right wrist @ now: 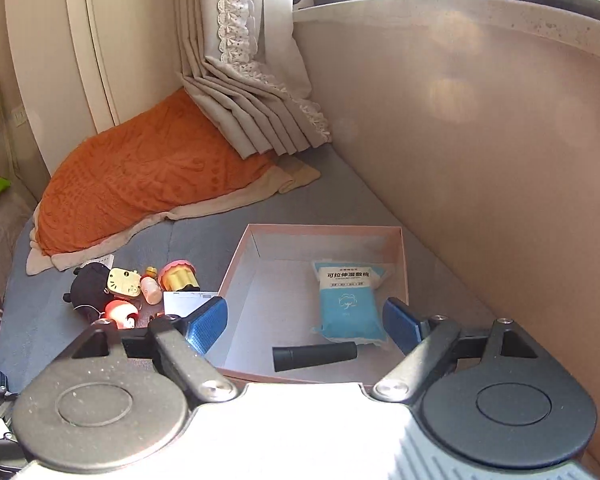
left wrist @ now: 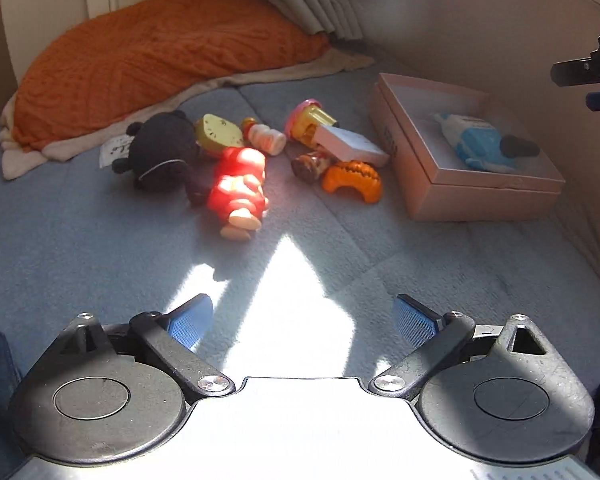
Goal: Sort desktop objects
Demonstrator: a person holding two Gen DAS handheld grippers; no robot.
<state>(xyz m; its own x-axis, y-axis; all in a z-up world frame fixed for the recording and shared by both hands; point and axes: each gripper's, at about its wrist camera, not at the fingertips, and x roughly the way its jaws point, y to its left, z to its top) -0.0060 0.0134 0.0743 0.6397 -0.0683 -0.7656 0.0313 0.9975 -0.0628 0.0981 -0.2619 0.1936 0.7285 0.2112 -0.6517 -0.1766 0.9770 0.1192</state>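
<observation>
The open pink cardboard box (right wrist: 236,264) holds 2 items; left of it lies the red plastic figure (left wrist: 238,188), long axis toward the left gripper (left wrist: 302,322), nearer, jaws spread, empty. Right gripper (right wrist: 304,322) hovers over the box, also spread.

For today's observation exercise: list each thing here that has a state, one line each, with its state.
Pink box: open, lidless.
Blue packet: lying inside the box.
Black cylinder: lying inside the box.
Red figure: lying on its side outside the box.
Left gripper: open, empty.
Right gripper: open, empty.
</observation>
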